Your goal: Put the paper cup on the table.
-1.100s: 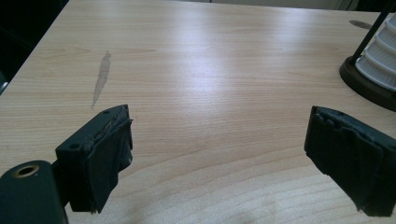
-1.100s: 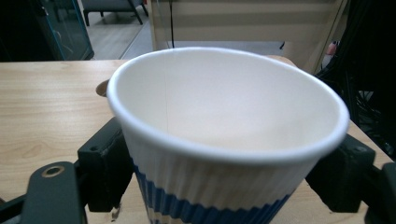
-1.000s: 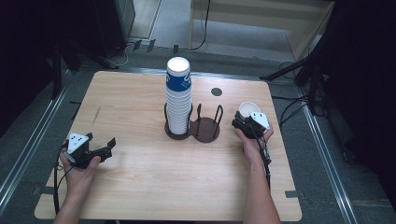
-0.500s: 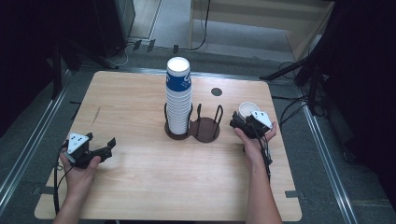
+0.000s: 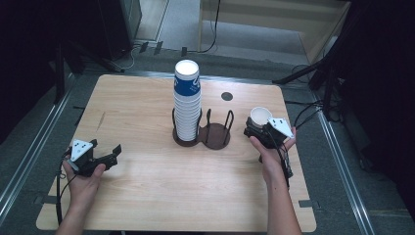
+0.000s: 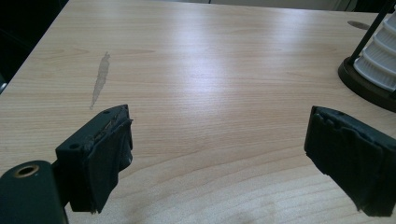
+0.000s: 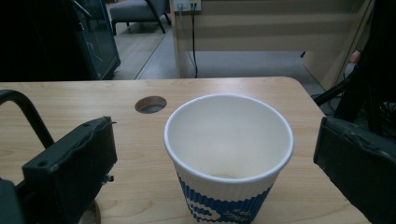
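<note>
A tall stack of white and blue paper cups (image 5: 187, 98) stands in the left ring of a dark two-ring holder (image 5: 214, 136) at the table's middle. A single paper cup (image 5: 260, 116) stands upright to the right of the holder. My right gripper (image 5: 256, 125) is open around it. In the right gripper view the empty cup (image 7: 229, 149) sits between the two jaws of the right gripper (image 7: 215, 156), with a gap on each side. My left gripper (image 5: 104, 149) rests open at the front left. Nothing but bare wood lies between the jaws of the left gripper (image 6: 217, 144).
A round cable hole (image 5: 226, 96) is in the wooden table (image 5: 147, 186) behind the holder. The holder's base and the stack's bottom (image 6: 373, 70) show at the right of the left gripper view. Cables and dark stands lie off the table's right edge.
The right gripper and the cup between its jaws have shifted very slightly left. The left gripper has stayed where it was.
</note>
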Demonstrator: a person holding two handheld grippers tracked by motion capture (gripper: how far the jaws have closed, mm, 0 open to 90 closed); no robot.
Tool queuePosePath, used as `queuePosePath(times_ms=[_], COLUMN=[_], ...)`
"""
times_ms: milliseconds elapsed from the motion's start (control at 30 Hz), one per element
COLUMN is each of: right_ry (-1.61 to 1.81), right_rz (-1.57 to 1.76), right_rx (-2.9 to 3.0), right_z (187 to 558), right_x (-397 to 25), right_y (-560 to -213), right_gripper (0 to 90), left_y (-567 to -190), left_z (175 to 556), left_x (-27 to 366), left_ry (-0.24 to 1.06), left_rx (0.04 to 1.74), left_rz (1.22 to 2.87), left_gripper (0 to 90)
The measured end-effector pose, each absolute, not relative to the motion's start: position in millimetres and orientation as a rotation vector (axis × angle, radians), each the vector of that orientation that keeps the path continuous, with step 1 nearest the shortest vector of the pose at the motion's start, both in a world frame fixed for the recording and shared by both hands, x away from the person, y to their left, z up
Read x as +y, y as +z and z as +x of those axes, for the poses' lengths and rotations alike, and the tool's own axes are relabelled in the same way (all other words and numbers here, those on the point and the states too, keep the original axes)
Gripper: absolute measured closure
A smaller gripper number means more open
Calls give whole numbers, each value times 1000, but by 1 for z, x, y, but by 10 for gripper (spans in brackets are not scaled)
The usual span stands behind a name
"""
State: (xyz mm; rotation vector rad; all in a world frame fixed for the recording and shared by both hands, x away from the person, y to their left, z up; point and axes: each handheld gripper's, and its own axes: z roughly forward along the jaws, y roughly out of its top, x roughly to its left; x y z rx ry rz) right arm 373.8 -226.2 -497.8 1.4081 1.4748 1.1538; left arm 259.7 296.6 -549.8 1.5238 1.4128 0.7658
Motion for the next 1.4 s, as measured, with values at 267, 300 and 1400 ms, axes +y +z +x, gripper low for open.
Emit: queuePosePath(times_ms=[267,300,1400], right_ry=[1186,1188,1161], right_rz=[1364,1357,1346], right_rx=[1467,1466,1459], right_z=[353,351,298], right_x=[-231,-232,-268], right_y=[-484,-483,-507], right_gripper=[0,0,0], left_y=[-550,-550,-550], left_z=[260,260,259], left_x=[296,296,296], left_ry=[773,770,772], left_rx=[1412,1410,1408], left_rz=[1526,1525,1520], left_gripper=[84,84,84])
